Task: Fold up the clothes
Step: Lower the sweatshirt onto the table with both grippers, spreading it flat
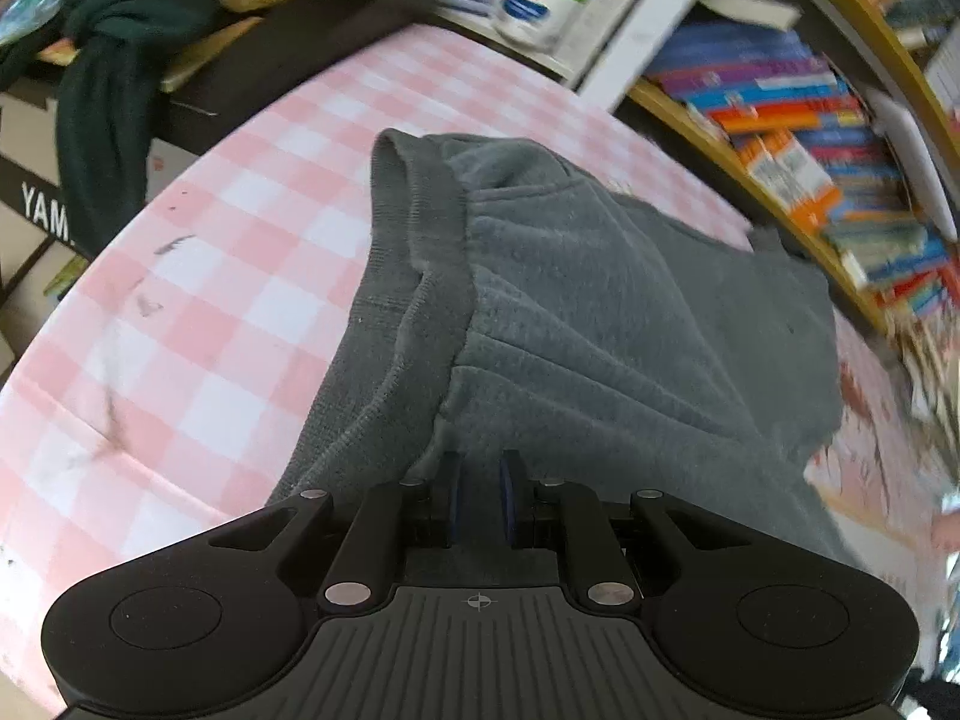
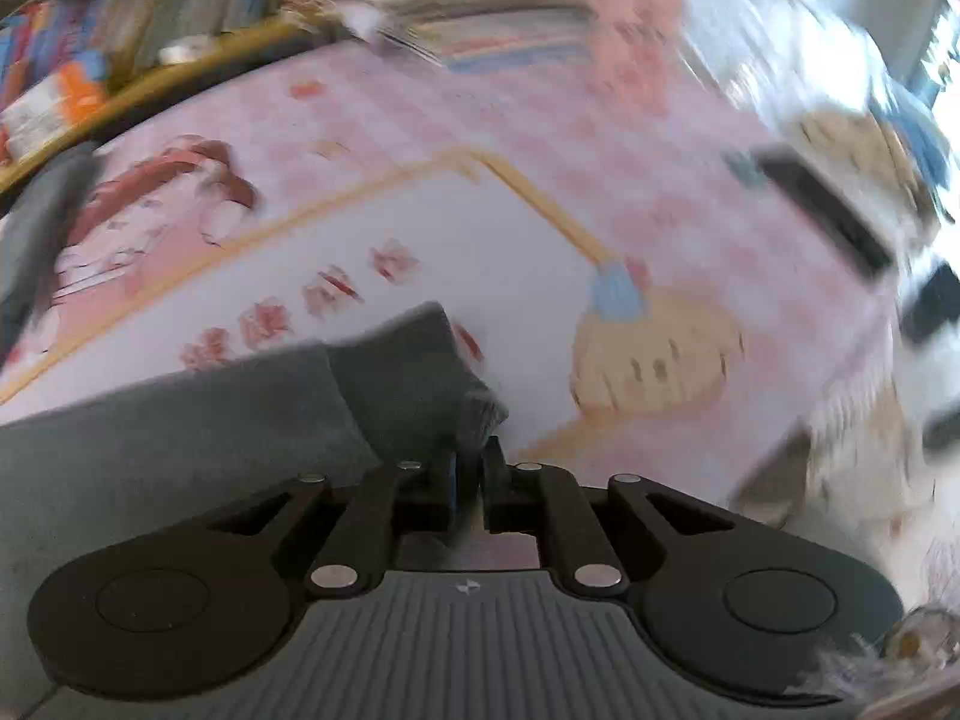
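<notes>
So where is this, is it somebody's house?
Probably yes, a lived-in room at home. A bookshelf crammed with colourful books stands beside a table with a pink checked tablecloth, and a grey fleece garment lies on it for folding.

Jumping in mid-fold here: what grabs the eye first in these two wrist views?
The grey fleece garment fills the middle of the pink checked tablecloth, its ribbed hem pinched in the left hand-held gripper. The right hand-held gripper nips another grey corner. Bright book spines crowd the shelf at upper right.
</notes>
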`<state>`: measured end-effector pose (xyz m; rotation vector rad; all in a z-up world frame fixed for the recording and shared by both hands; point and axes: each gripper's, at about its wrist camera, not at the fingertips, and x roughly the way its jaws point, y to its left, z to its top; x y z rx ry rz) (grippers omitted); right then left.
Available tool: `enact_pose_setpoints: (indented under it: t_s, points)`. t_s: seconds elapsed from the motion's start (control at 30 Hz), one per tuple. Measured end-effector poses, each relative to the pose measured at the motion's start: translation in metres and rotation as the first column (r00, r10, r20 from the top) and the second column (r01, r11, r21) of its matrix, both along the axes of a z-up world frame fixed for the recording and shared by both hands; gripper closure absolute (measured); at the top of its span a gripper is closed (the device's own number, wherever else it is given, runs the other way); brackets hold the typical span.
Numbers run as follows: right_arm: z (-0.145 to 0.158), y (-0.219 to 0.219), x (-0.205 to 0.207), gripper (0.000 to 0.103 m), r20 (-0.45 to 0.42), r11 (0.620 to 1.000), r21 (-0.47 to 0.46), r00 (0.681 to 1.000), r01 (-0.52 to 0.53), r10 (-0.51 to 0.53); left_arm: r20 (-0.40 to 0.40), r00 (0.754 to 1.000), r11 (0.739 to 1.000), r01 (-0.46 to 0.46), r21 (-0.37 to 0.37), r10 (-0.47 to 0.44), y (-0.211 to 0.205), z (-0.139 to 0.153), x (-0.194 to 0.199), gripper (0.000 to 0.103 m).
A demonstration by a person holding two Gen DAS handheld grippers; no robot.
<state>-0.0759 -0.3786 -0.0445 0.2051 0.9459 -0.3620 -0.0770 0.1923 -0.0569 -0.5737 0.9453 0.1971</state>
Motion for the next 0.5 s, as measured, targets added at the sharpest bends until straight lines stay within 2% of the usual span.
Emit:
enact_pose_setpoints:
  t_s: [0.03, 0.07, 0.17, 0.2, 0.3, 0.4, 0.5]
  points:
    - [0.001, 0.002, 0.0, 0.068, 0.0, 1.0, -0.029, 1.0, 0.011, -0.011, 0.002, 1.0, 1.0, -0.002, 0.005, 0.002, 0.0, 0.002, -0.001, 0.088]
    - [0.004, 0.003, 0.001, 0.06, 0.007, 0.997, -0.068, 1.0, 0.021, -0.02, 0.004, 1.0, 1.0, -0.004, 0.01, 0.004, 0.0, 0.003, -0.001, 0.088]
    - [0.017, 0.008, 0.004, 0.06, 0.071, 0.993, -0.113, 0.997, 0.016, -0.008, 0.055, 0.997, 0.998, -0.052, 0.026, 0.051, 0.009, 0.013, -0.006, 0.087]
    - [0.023, 0.01, 0.006, 0.06, 0.097, 0.993, -0.118, 0.995, 0.009, 0.003, 0.07, 0.995, 0.996, -0.075, 0.038, 0.072, 0.012, 0.016, -0.008, 0.084]
    - [0.033, 0.03, 0.014, 0.06, 0.146, 0.99, -0.093, 0.982, -0.105, 0.118, 0.086, 0.992, 0.991, -0.099, 0.095, 0.091, 0.019, 0.023, -0.009, 0.082]
    - [0.032, 0.054, 0.022, 0.06, 0.151, 0.965, -0.043, 0.953, -0.26, 0.263, 0.084, 0.995, 0.979, -0.06, 0.195, 0.045, 0.014, 0.024, -0.003, 0.081]
    - [0.027, 0.084, 0.027, 0.06, 0.128, 0.907, -0.013, 0.899, -0.42, 0.418, 0.052, 0.998, 0.941, 0.021, 0.337, -0.041, 0.0, 0.021, 0.01, 0.075]
